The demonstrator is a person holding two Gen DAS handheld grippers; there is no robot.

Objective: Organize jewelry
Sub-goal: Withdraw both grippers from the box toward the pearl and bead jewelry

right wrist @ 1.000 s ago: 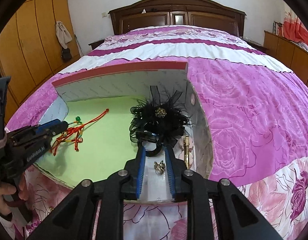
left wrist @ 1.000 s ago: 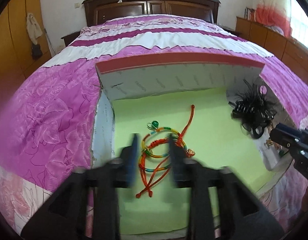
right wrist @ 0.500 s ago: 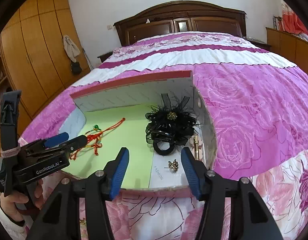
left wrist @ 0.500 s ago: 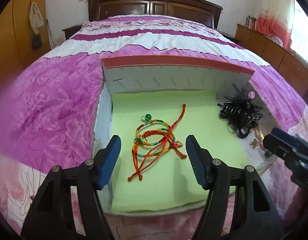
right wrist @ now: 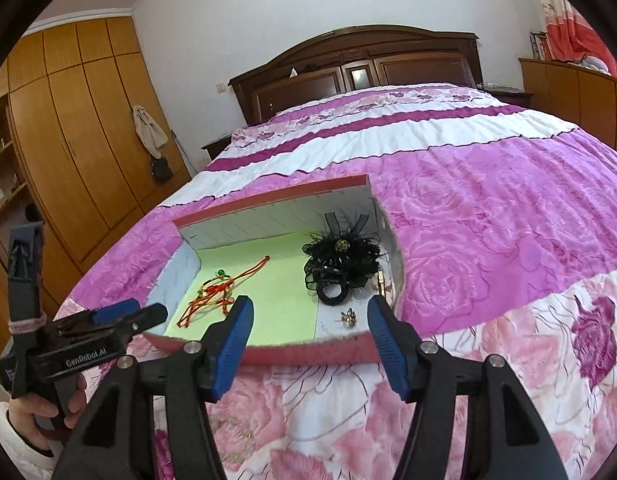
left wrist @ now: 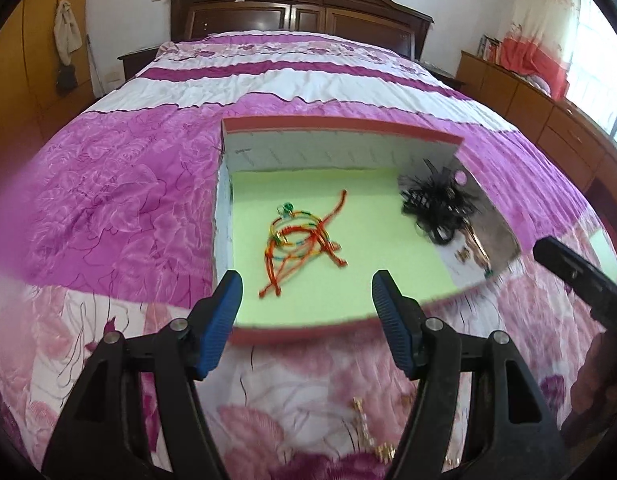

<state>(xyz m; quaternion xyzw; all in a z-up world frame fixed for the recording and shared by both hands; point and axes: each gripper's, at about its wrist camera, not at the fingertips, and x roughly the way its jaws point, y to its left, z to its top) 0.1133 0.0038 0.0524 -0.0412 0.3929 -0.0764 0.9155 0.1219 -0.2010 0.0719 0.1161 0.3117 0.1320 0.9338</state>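
Observation:
A shallow red-rimmed box (left wrist: 308, 330) (right wrist: 308, 354) with a green floor lies on the bed. In it are a tangle of red and coloured cord bracelets (left wrist: 300, 236) (right wrist: 216, 292), a black feathered hair piece (left wrist: 436, 204) (right wrist: 340, 260), a small gold earring (left wrist: 462, 254) (right wrist: 348, 316) and a gold clip (right wrist: 382, 282). My left gripper (left wrist: 306, 284) hovers open above the box's near left rim, holding nothing. My right gripper (right wrist: 308, 306) hangs over the near right rim; its jaws are opening, with nothing between them.
The box rests on a pink and purple flowered bedspread (left wrist: 120, 208). Small gold pieces (left wrist: 364, 428) lie on the cover close to me. A dark wooden headboard (right wrist: 360, 64) stands at the far end, wardrobes (right wrist: 80, 132) at the left, a low cabinet (left wrist: 520, 100) at the right.
Both grippers have opened and pulled back and up out of the box. The bracelets stay on the green floor, the earring on the white strip.

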